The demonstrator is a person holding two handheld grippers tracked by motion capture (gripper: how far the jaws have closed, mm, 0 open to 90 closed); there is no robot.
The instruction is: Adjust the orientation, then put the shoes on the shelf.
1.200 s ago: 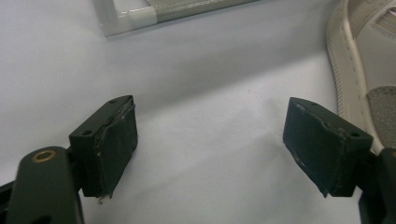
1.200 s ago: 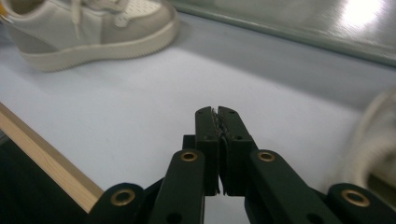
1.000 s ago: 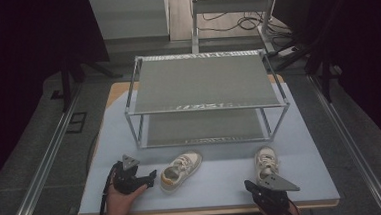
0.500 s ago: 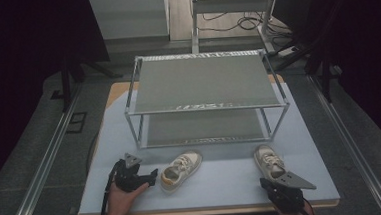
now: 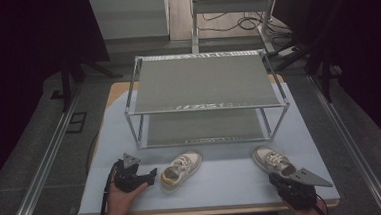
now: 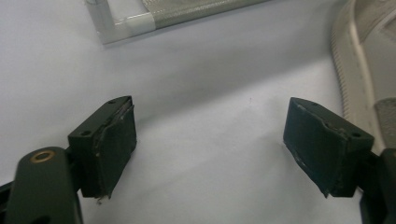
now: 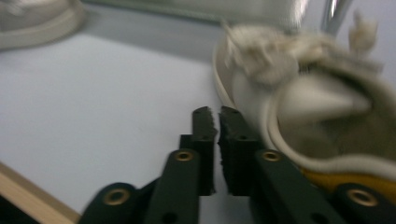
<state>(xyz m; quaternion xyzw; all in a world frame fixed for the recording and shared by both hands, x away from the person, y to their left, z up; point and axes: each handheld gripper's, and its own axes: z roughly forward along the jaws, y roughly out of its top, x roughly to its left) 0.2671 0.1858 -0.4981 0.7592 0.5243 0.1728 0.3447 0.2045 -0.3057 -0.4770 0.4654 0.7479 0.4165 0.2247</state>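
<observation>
Scene: a two-level shoe rack (image 5: 204,81) stands on the table (image 5: 233,182), and two pale sneakers lie in front of it, well apart from each other.
Left shoe: the left sneaker (image 5: 181,169) lies near the middle of the front edge, its heel toward the person; in the left gripper view its rubber sole edge (image 6: 355,74) runs just beside the right-hand jaw.
Right shoe: the right sneaker (image 5: 274,161) lies before the right leg of the rack, its heel near the gripper below it.
Left gripper: the left gripper (image 5: 150,176) points at the heel of the left sneaker; its jaws stand wide, they have just been closing a little, and nothing is between them – only bare table.
Right gripper: the right gripper (image 7: 217,123) is just beside the heel of the right sneaker (image 7: 317,107); its jaws are nearly together, they have just been opening by a narrow slit, with nothing in the gap.
Step in hand: in my judgement, taking each sneaker by the heel collar, to put it on the rack.
How to do it well: open the right jaws much wider first – the slit is too narrow for the collar; slide one jaw inside the heel and one outside, then close.
Care: the picture there is blurred, so whether the jaw touches the sole I cannot tell.
</observation>
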